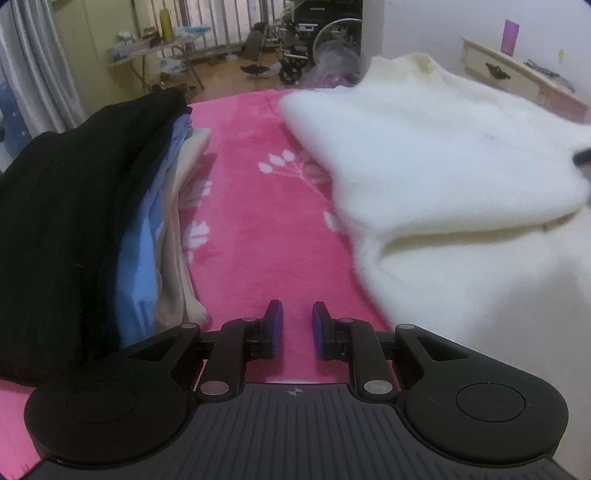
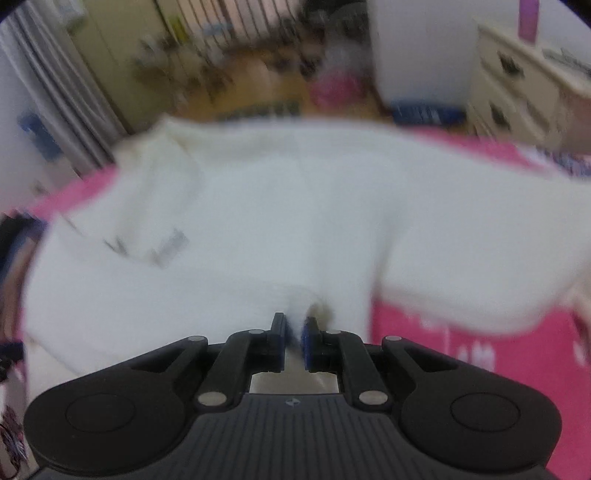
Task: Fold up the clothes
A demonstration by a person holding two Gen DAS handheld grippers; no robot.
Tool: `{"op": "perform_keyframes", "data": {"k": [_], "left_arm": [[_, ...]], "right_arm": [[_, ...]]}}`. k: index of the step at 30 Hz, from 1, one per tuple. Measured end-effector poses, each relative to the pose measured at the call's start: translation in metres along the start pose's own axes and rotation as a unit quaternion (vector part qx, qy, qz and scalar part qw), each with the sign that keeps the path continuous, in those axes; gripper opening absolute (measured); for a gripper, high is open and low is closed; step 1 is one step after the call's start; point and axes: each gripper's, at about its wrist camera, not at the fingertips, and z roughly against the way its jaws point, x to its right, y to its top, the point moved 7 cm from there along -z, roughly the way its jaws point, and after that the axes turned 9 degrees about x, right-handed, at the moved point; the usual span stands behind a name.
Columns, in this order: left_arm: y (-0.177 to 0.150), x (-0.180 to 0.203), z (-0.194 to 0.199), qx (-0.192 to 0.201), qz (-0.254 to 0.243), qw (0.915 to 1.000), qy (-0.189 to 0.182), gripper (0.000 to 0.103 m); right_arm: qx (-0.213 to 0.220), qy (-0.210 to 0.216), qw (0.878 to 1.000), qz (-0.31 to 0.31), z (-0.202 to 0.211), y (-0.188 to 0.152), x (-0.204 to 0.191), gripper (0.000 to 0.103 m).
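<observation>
In the left wrist view, the left hand-held gripper (image 1: 297, 314) is hovering at the lower middle of the frame over a bright pink fleece blanket with a white leaf pattern (image 1: 251, 206), and its two blue-padded fingers (image 1: 277, 325) are standing only a little apart, with nothing between them, only the pink surface showing in the narrow gap. At the left of this frame a stack of folded clothes is lying on the blanket: a black knitted garment (image 1: 66, 221) is on top, a light blue garment (image 1: 142, 258) is under it, and a beige garment (image 1: 184, 229) is at the bottom. At the right of the frame a large cream-white fluffy sweater (image 1: 443, 166) is spreading over the blanket, with one fold of it hanging raised above the rest. In the background at the top a wheelchair (image 1: 314, 33) is standing on a wooden floor, and a cream-coloured dresser (image 1: 517, 74) is at the upper right. In the right wrist view, which is strongly blurred, the right hand-held gripper (image 2: 294, 325) is at the lower middle and its fingers are nearly together, pinching a bunch of the same cream-white sweater (image 2: 295, 206) between the pads; the cloth is filling the middle of the frame and is gathering toward the fingertips. The pink blanket (image 2: 461, 362) is showing at the lower right of this frame.
</observation>
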Motion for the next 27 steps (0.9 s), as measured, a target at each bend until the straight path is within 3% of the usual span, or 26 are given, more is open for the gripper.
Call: {"op": "perform_keyframes", "data": {"k": [3, 5, 7, 9, 12, 15, 18, 20, 23, 27], "left_arm": [[0.02, -0.005, 0.011, 0.024, 0.041, 0.9986, -0.025, 0.024], [0.036, -0.004, 0.011, 0.041, 0.064, 0.9961, -0.044, 0.031], [0.048, 0.003, 0.007, 0.048, 0.068, 0.9945, -0.064, 0.032], [0.056, 0.009, 0.003, 0.05, 0.064, 0.9944, -0.068, 0.033], [0.063, 0.016, -0.008, 0.048, 0.062, 0.9947, -0.067, 0.034], [0.064, 0.019, -0.033, 0.013, 0.05, 0.9971, -0.056, 0.035], [0.054, 0.024, -0.057, -0.03, 0.028, 0.9984, -0.04, 0.035], [0.048, 0.026, -0.059, -0.028, 0.021, 0.9989, -0.031, 0.037], [0.042, 0.024, -0.054, -0.02, 0.026, 0.9992, -0.023, 0.038], [0.038, 0.019, -0.052, -0.017, 0.035, 0.999, -0.023, 0.041]], "right_arm": [[0.046, 0.022, 0.998, 0.028, 0.013, 0.015, -0.009, 0.014], [0.02, -0.026, 0.998, 0.058, -0.006, 0.007, 0.001, 0.022], [-0.018, -0.086, 0.993, 0.081, -0.026, -0.003, 0.016, 0.024], [-0.013, -0.101, 0.994, 0.04, -0.025, -0.005, 0.027, 0.024], [0.049, -0.067, 0.996, -0.046, 0.002, 0.009, 0.03, 0.031], [0.057, -0.006, 0.997, -0.059, 0.005, 0.024, 0.009, 0.033], [0.027, 0.066, 0.997, -0.009, -0.016, 0.032, -0.037, 0.039], [0.006, 0.109, 0.993, 0.04, -0.034, 0.031, -0.072, 0.041], [-0.02, 0.175, 0.978, 0.112, -0.052, 0.019, -0.13, 0.04], [-0.068, 0.213, 0.961, 0.166, -0.085, -0.002, -0.178, 0.04]]}}
